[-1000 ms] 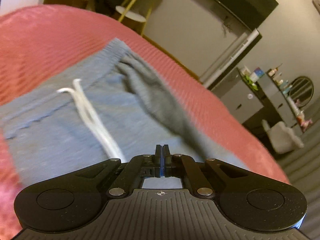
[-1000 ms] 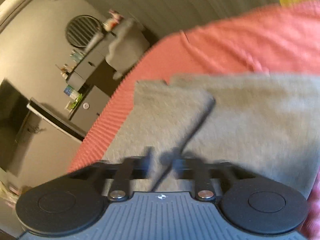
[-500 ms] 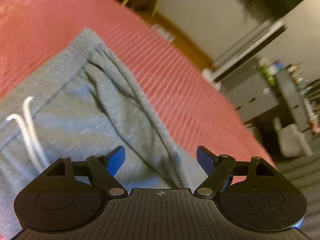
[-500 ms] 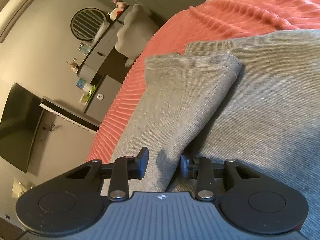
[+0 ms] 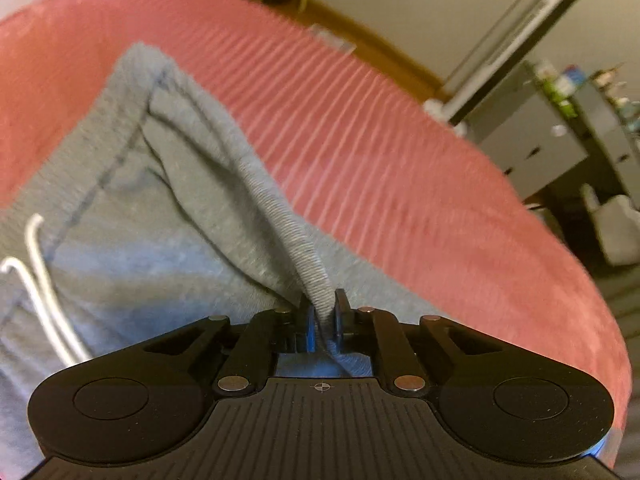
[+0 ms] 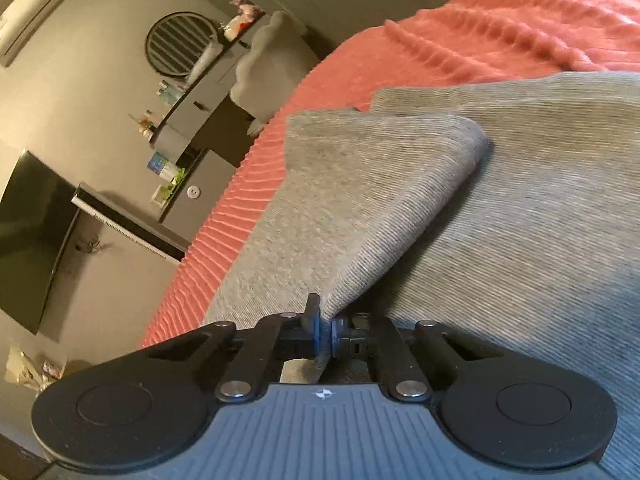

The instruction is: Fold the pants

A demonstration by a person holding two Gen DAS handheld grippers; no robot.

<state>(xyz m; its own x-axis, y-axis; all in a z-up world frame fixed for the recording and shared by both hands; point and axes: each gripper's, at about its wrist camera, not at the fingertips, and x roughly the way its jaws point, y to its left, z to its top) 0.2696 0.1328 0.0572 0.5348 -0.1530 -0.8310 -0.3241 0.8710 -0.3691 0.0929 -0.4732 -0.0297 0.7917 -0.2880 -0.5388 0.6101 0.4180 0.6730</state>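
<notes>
Ribbed coral-red bedspread [image 5: 392,168] fills most of what I see from both cameras, and the grey pants [image 5: 132,248] lie spread across it. Behind the bed, on my right camera, I can make out a dark television [image 6: 28,236] on the wall, a grey dresser [image 6: 200,120] with small bottles on top, and a round slatted mirror [image 6: 181,43] above it.

My left gripper [image 5: 322,320] is clenched on a raised ridge of the pants fabric, a ribbed fold that runs up from between the blue pads toward the waistband corner [image 5: 140,60] at the far end. The white drawstring [image 5: 36,280] lies on the front of the pants off to the left of that gripper, well apart from the pinched fold.

My right gripper [image 6: 325,332] is also clamped down, holding the edge of a folded-over flap of the pants [image 6: 360,200]. That flap is lifted at the pinch and lies doubled over the flatter layer underneath, its far corner rounded and resting on the lower cloth. The lower layer stretches away to the right, reaching the bedspread [image 6: 520,28] at the far side.
</notes>
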